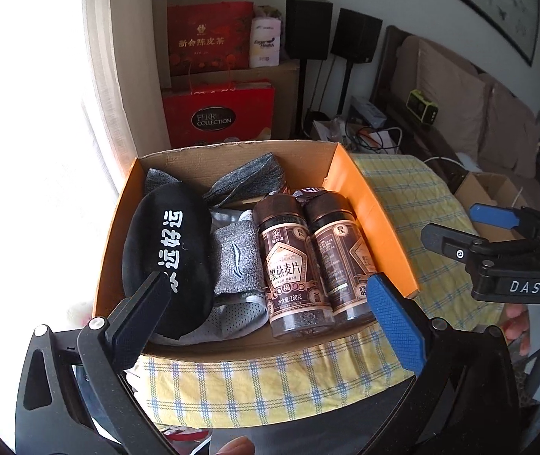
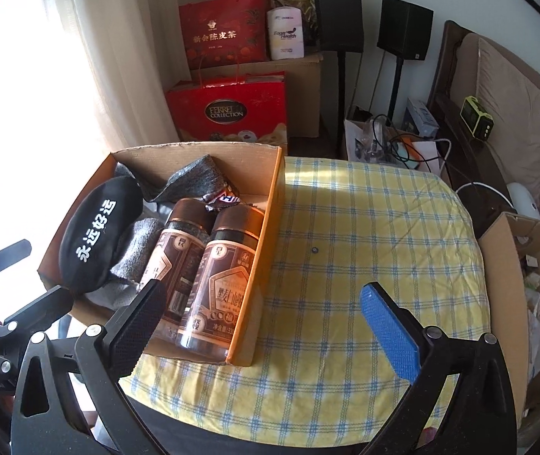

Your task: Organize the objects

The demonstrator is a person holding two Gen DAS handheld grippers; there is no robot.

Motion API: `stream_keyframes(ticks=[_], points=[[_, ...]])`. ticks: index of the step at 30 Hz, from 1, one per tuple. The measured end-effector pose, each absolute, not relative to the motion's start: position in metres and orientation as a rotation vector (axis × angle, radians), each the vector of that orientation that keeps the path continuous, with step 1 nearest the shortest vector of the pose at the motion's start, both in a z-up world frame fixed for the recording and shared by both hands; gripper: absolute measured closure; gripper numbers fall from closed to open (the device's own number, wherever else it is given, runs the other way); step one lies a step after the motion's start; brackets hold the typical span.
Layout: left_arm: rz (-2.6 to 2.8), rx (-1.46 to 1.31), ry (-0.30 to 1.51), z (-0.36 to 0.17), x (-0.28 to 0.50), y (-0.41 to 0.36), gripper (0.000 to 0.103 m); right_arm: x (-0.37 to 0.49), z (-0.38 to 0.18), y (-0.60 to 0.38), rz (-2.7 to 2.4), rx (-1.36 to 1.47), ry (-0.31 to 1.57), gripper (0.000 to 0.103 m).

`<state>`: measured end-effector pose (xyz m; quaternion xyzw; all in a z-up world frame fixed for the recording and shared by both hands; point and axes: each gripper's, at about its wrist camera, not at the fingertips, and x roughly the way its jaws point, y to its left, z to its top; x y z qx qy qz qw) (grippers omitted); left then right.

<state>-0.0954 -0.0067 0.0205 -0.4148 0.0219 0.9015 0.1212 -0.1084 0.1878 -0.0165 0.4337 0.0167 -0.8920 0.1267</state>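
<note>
An orange cardboard box [image 1: 357, 189] [image 2: 270, 235] sits on the left of a table with a yellow checked cloth [image 2: 364, 227]. Inside lie two brown jars [image 1: 288, 261] [image 2: 220, 284] side by side, a black cap with white characters [image 1: 163, 242] [image 2: 95, 235], grey socks [image 1: 237, 261] and a grey cloth [image 1: 251, 178]. My left gripper [image 1: 270, 299] hangs open above the box's near edge, nothing between its fingers. My right gripper [image 2: 266, 311] is open over the box's right wall and the cloth, holding nothing. The right gripper [image 1: 471, 227] also shows in the left wrist view.
Red gift bags [image 2: 228, 113] and a cardboard carton stand behind the table by the curtain. Two black speakers [image 2: 404, 26] on stands are at the back. A cluttered side table with cables [image 2: 395, 144], a sofa and an open carton [image 2: 520, 265] lie to the right.
</note>
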Motion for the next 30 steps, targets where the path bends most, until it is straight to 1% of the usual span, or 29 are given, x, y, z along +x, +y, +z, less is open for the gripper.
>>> stream_keyframes(ticks=[3, 8, 12, 18, 27, 30], points=[[2.650, -1.182, 0.067, 0.022, -0.083, -0.001, 0.000, -0.094, -0.015, 0.195, -2.630, 1.224, 0.027, 0.000], [2.651, -1.184, -0.019, 0.010, -0.068, 0.002, 0.000, -0.070, -0.023, 0.204, -2.690, 1.171, -0.002, 0.000], [2.660, -1.192, -0.015, 0.000, -0.058, 0.007, 0.000, -0.054, -0.026, 0.209, -2.721, 1.152, 0.007, 0.000], [2.705, -1.151, -0.010, 0.004, -0.042, 0.011, 0.000, -0.034, -0.024, 0.217, -2.755, 1.119, 0.014, 0.000], [2.665, -1.206, -0.109, -0.010, -0.020, 0.006, 0.000, -0.005, -0.034, 0.225, -2.784, 1.100, 0.018, 0.000], [2.685, -1.211, -0.078, -0.014, -0.011, 0.008, 0.000, 0.005, -0.042, 0.227, -2.774, 1.116, 0.020, 0.000]])
